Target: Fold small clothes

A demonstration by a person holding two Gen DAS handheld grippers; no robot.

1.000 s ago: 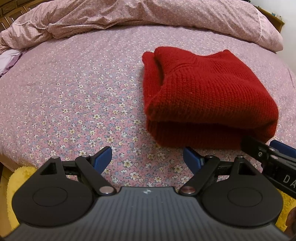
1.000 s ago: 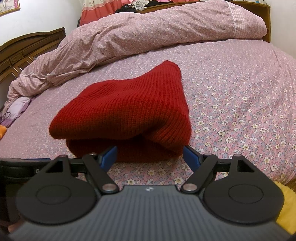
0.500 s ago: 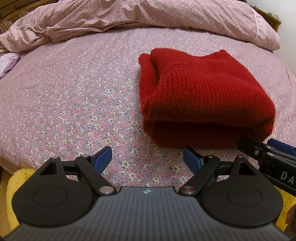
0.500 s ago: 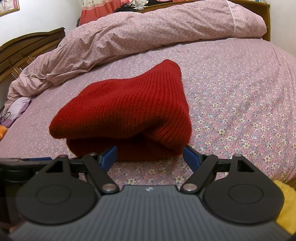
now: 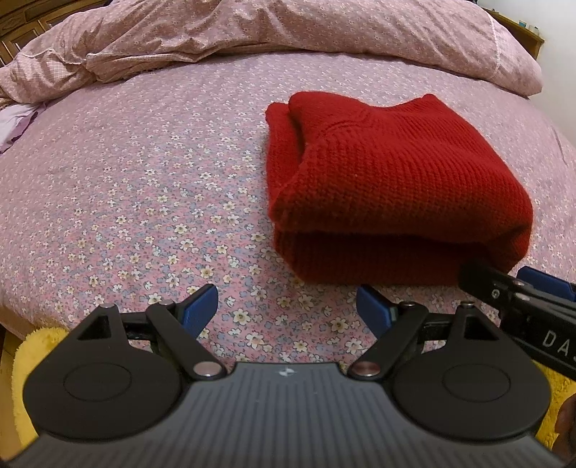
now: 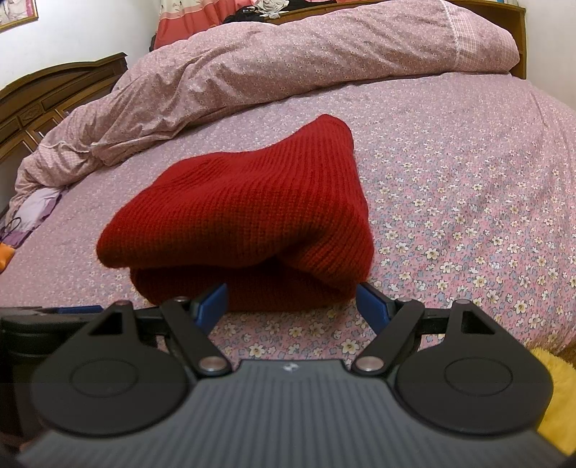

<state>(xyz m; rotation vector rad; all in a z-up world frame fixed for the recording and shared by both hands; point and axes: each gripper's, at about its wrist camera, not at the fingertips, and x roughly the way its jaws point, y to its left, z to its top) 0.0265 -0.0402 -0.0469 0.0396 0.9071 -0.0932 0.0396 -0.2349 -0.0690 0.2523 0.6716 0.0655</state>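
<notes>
On the floral bedsheet [image 5: 151, 187] I log one red knitted sweater [image 5: 388, 187], folded into a thick, layered bundle and lying flat, well short of the crumpled duvet [image 5: 288, 32] heaped along the far side of the bed. From my left wrist view the left gripper [image 5: 287, 306] hovers over bare sheet just beside the bundle's near-left corner, jaws spread wide, nothing between the blue pads [image 5: 201, 304]. The right gripper [image 6: 292, 300] sits directly in front of the sweater's near folded edge (in its own view the pad tips overlap that edge, but I cannot tell whether they touch it); jaws likewise released, gripping nothing. Part of the right gripper also shows at the lower right edge of the left view. Yellow fluffy fabric [image 6: 556, 396] shows below the mattress edge.
</notes>
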